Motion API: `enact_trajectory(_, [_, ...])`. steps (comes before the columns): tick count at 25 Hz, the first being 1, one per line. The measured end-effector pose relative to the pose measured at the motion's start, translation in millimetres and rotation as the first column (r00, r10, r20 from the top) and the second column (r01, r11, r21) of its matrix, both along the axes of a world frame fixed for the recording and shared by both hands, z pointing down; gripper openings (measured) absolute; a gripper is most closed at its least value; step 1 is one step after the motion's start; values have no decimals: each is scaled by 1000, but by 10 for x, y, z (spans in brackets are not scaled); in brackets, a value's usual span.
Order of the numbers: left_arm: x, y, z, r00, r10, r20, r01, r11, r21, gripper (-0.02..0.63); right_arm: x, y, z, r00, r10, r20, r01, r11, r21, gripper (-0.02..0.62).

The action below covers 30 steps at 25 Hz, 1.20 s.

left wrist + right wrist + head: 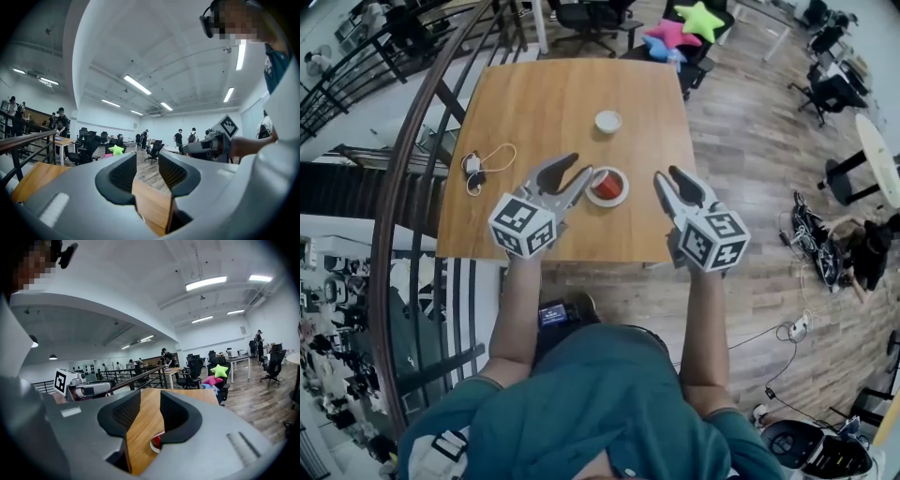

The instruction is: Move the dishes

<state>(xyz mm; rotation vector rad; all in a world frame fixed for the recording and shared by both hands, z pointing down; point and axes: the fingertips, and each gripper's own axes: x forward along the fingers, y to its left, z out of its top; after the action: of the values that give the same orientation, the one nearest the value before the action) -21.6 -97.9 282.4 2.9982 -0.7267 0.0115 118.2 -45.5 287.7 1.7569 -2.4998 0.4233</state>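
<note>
Centrally, red dish point(607, 184) on the table point(534, 103) near its front edge, left tool point(579, 170) just beside it, jaws apart and empty, right tool point(667, 175) near, likewise parted and empty, white bowl point(607, 121) farther back.

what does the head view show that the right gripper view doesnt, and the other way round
Only the head view: the small white bowl and the white charger and cable near the table's left edge. Only the right gripper view: the white ceiling with its strip lights. Both: the wooden table, the red cup on a white saucer and the left gripper.
</note>
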Motion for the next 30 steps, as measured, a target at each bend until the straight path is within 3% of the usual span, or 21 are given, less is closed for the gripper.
enact_trajectory(8, [-49, -418, 231, 999, 48, -5, -48, 998, -49, 144, -135, -418, 193, 999, 8, -35, -10, 999, -54, 130])
enact_trajectory(20, [-63, -811, 723, 998, 34, 44, -28, 989, -147, 152, -255, -959, 733, 992, -113, -53, 104, 984, -142, 147])
enact_trajectory(30, [21, -1100, 1222, 993, 8, 122, 21, 972, -233, 160, -332, -1280, 1826, 961, -271, -61, 234, 910, -343, 173])
